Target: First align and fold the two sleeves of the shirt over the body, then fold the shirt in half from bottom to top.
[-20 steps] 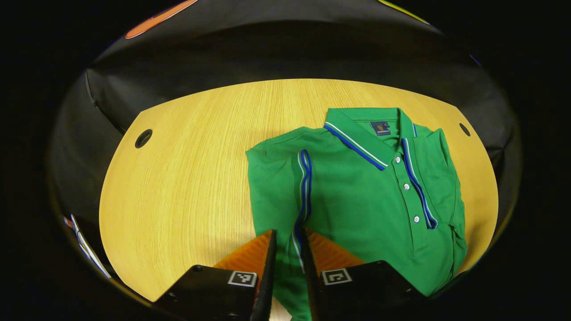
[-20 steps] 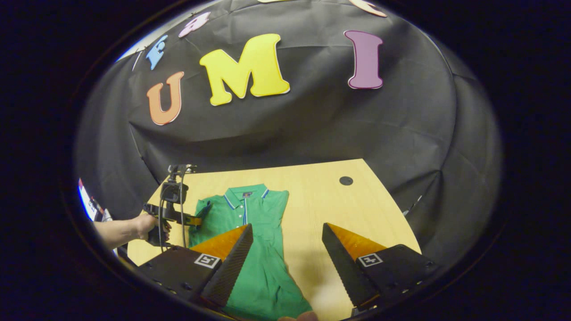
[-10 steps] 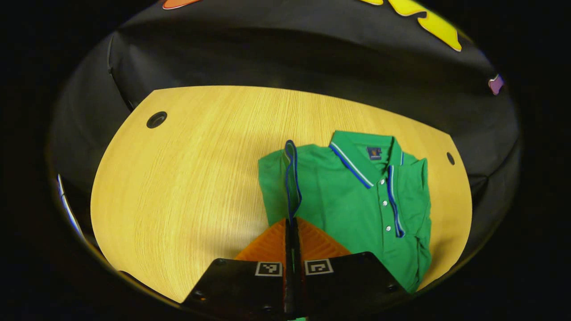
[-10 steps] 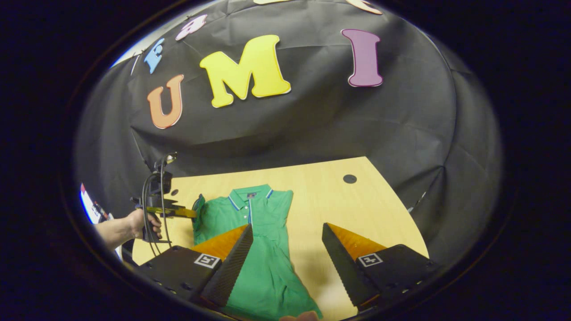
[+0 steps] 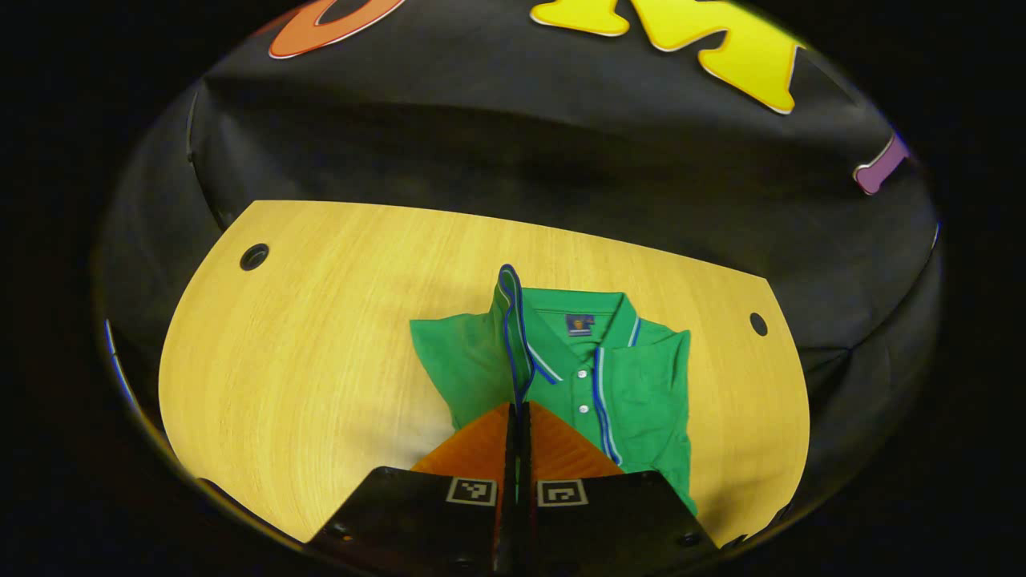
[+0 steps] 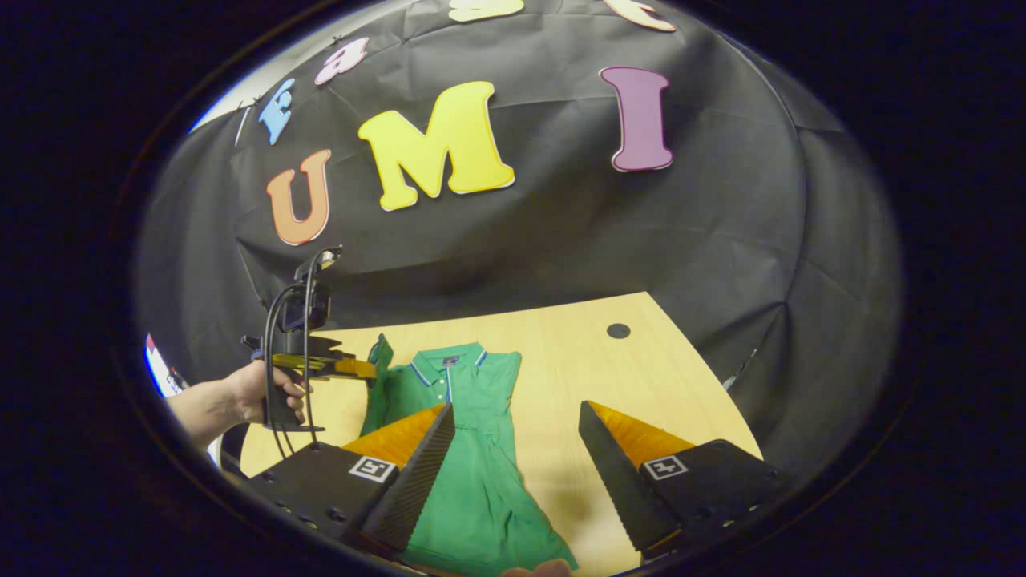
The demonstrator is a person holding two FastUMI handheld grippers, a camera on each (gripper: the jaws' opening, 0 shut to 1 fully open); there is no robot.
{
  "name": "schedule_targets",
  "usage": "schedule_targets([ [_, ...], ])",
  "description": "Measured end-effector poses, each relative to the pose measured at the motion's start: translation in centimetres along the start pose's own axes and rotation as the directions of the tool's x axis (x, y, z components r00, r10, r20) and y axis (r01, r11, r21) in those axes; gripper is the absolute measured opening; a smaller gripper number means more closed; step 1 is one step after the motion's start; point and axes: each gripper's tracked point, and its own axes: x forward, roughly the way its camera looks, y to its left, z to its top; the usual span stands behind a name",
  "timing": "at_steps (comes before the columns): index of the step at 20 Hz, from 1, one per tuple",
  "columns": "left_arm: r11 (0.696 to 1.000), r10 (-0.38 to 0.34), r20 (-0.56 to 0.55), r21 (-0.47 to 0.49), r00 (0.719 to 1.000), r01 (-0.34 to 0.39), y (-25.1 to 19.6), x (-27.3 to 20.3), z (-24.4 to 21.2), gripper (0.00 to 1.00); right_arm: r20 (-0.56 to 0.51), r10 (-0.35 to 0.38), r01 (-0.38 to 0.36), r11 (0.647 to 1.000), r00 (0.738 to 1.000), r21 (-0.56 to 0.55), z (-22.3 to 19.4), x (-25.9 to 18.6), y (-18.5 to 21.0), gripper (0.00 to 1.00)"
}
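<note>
Shirt: green short-sleeved polo shirt (image 5: 641, 385) on light wooden counter (image 5: 321, 336).
Left tool (image 5: 517, 413): clamped on blue-trimmed sleeve (image 5: 506, 320), lifted.
Right tool (image 6: 517, 445): fingers spread, holding nothing.

**Bare table on both sides of the shirt**

Left of the shirt (image 5: 633, 385) the table (image 5: 304, 336) lies bare out to its hole (image 5: 254, 256). In the right gripper view, bare wood runs right of the shirt. The left gripper (image 6: 365, 369), with the lifted sleeve (image 5: 509, 320), stands over the shirt's left edge.

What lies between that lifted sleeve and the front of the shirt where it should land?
Nothing visible. The left gripper holds the sleeve up, and the shirt front beside it lies bare on the table.
</note>
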Motion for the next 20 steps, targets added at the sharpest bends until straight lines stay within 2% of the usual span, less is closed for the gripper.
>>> schedule_targets([
  [4,0.998,-0.059,0.016,0.028,0.998,0.059,-4.2,-0.3,0.5,0.1,0.004,-0.025,0.025,1.0,1.0,0.016,-0.2,-0.6,-1.2,0.96],
  [6,0.997,-0.052,0.032,0.057,0.998,0.051,-4.8,-1.4,0.8,0.23,0.013,-0.025,0.024,0.999,1.0,0.025,0.0,-0.9,-1.4,0.96],
  [9,0.996,-0.03,0.09,0.081,0.995,0.023,-4.3,-4.8,2.1,1.0,0.035,-0.002,0.001,1.0,0.999,0.014,0.1,-1.2,-0.7,0.96],
  [10,0.996,-0.032,0.122,0.087,0.992,0.022,-4.6,-5.2,1.9,1.0,0.046,0.022,-0.022,1.0,0.999,0.005,0.2,-1.5,0.0,0.96],
  [11,0.996,-0.028,0.154,0.094,0.988,0.014,-4.4,-6.8,2.3,1.0,0.054,0.038,-0.038,0.999,0.998,-0.009,0.3,-1.8,0.6,0.92],
  [12,0.995,-0.025,0.188,0.099,0.982,0.007,-4.2,-8.4,2.5,1.0,0.061,0.051,-0.049,0.998,0.997,-0.029,0.2,-2.1,1.1,0.96],
  [13,0.995,-0.023,0.224,0.098,0.974,0.001,-3.9,-10.0,2.6,1.0,0.072,0.061,-0.057,0.997,0.996,-0.051,0.3,-2.5,1.7,0.96],
  [16,0.998,0.0,0.34,0.065,0.94,-0.023,-2.7,-15.5,2.2,1.0,0.109,0.099,-0.086,0.989,0.989,-0.118,0.6,-3.8,3.3,0.96],
  [20,0.999,0.005,0.465,0.03,0.885,-0.021,-1.5,-23.1,-0.6,1.0,0.135,0.093,-0.068,0.982,0.987,-0.179,-0.3,-5.4,3.8,0.96],
])
